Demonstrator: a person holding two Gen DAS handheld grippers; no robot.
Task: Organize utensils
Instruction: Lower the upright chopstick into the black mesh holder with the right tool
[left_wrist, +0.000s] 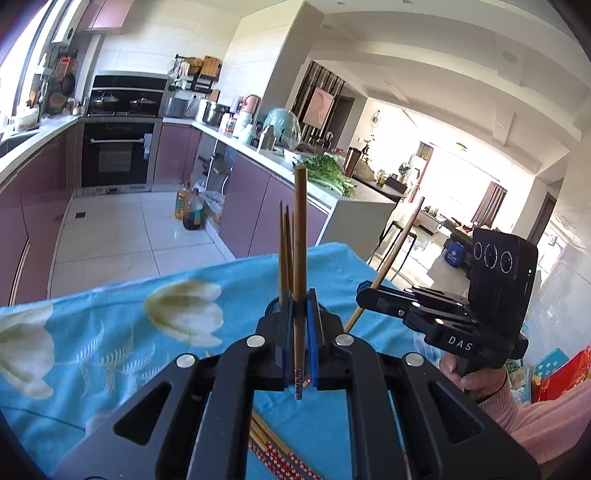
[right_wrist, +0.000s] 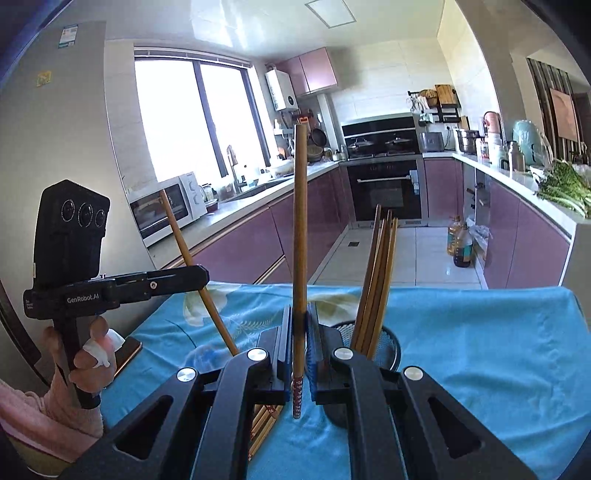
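- Left wrist view: your left gripper (left_wrist: 298, 314) pinches one chopstick (left_wrist: 300, 258), upright, pointing to 12 o'clock, its patterned end hanging below the pads.
- At 3 o'clock your right gripper (left_wrist: 364, 290) clamps a second chopstick (left_wrist: 397, 251), tilted toward 1 o'clock.
- Loose chopsticks (left_wrist: 275, 448) lie on the blue cloth (left_wrist: 110, 332) at 6 o'clock.
- Right wrist view: your right gripper (right_wrist: 299, 332) grips its chopstick (right_wrist: 300, 240) vertically.
- A mesh holder (right_wrist: 388, 341) at 2 o'clock of the pads, just beside them, carries several upright chopsticks (right_wrist: 376, 280).
- Your left gripper (right_wrist: 203, 275) at 9 o'clock nips a slanted chopstick (right_wrist: 184, 251).
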